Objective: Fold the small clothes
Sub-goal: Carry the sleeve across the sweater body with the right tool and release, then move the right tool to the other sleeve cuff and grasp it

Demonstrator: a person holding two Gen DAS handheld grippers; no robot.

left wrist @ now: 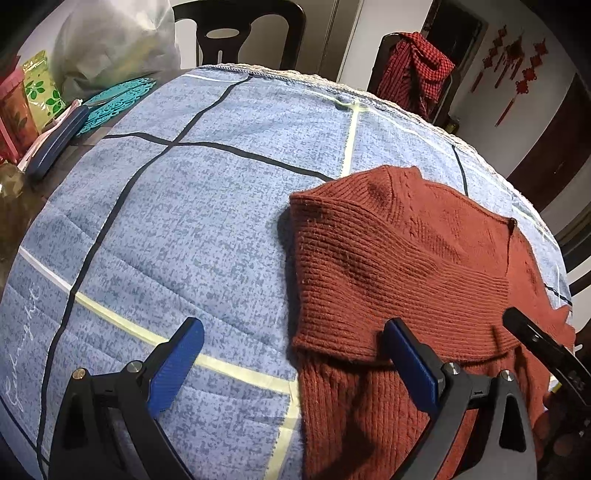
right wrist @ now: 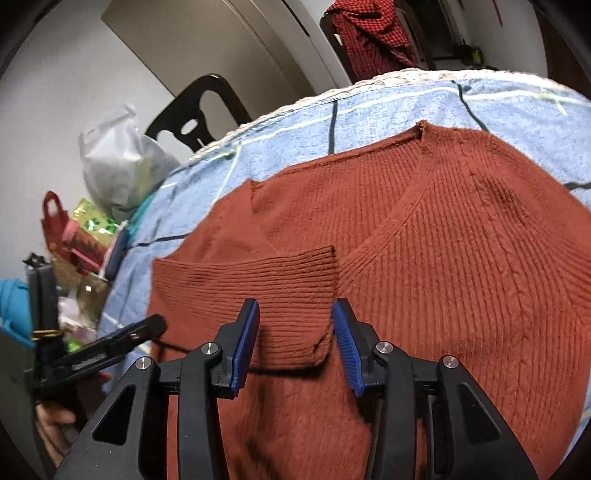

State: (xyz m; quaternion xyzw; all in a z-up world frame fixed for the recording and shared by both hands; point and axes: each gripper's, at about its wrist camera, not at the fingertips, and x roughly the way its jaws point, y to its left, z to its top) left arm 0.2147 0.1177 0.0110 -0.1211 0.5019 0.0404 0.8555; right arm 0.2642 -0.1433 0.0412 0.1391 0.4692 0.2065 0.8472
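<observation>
A rust-red knit sweater (left wrist: 406, 258) lies on a blue checked quilt (left wrist: 184, 206), with one ribbed sleeve (right wrist: 258, 288) folded across its body. My left gripper (left wrist: 291, 332) is open wide over the sweater's left edge. Its right finger (left wrist: 410, 354) is over the knit and its left finger (left wrist: 177, 365) over the quilt, with nothing gripped. My right gripper (right wrist: 295, 314) stands open above the sweater. The sleeve's cuff (right wrist: 317, 332) lies between its blue pads (right wrist: 243, 347), which do not press on it. The left gripper (right wrist: 110, 343) shows in the right wrist view, and the right gripper's black finger (left wrist: 535, 339) in the left wrist view.
Along the quilt's left side are a white plastic bag (left wrist: 114, 40), a teal mat (left wrist: 118, 99), a dark blue case (left wrist: 59, 140) and packets (left wrist: 37, 92). Beyond the far edge stand a dark chair (left wrist: 240, 33) and a chair draped with a red checked garment (left wrist: 413, 70).
</observation>
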